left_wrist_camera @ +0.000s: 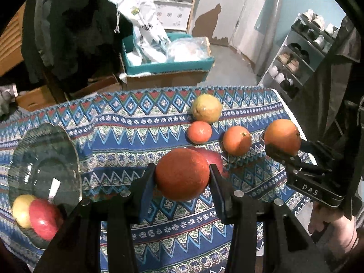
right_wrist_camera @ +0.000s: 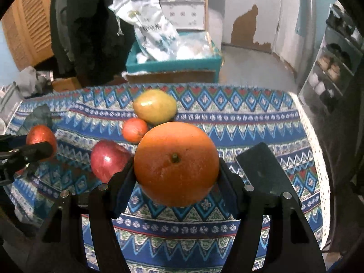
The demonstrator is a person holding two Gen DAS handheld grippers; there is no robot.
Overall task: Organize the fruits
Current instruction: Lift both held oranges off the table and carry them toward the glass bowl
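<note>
From the left wrist view, the left tongs [left_wrist_camera: 182,174] are clenched on a dark orange [left_wrist_camera: 182,174], its sides pressed by both pads, held up off the patterned cloth of the bench [left_wrist_camera: 127,141]. Just behind that orange a red apple [left_wrist_camera: 216,159] lies partly hidden on the cloth. Farther beyond the tongs sit a small tangerine [left_wrist_camera: 199,132], touching a yellow-green fruit [left_wrist_camera: 206,108] behind it, and to their right a loose orange [left_wrist_camera: 237,140]. To the right of the left tongs, the right tongs [left_wrist_camera: 282,144] grasp another orange [left_wrist_camera: 282,136], carried by a hand [left_wrist_camera: 329,225] at the frame edge. To the left of the left tongs stands a glass dish [left_wrist_camera: 45,157], with a yellow fruit [left_wrist_camera: 21,209] and a second red apple [left_wrist_camera: 44,218] at its near edge. From the right wrist view, the right tongs [right_wrist_camera: 176,170] are clenched on the big orange [right_wrist_camera: 176,163], stem toward the camera, clear of the cloth. Beyond and left of them lie the red apple [right_wrist_camera: 109,160], the tangerine [right_wrist_camera: 134,129] and the yellow-green fruit [right_wrist_camera: 154,105]. Far left, the left tongs [right_wrist_camera: 34,147] hold the dark orange [right_wrist_camera: 41,138] above the bench [right_wrist_camera: 250,118].
</note>
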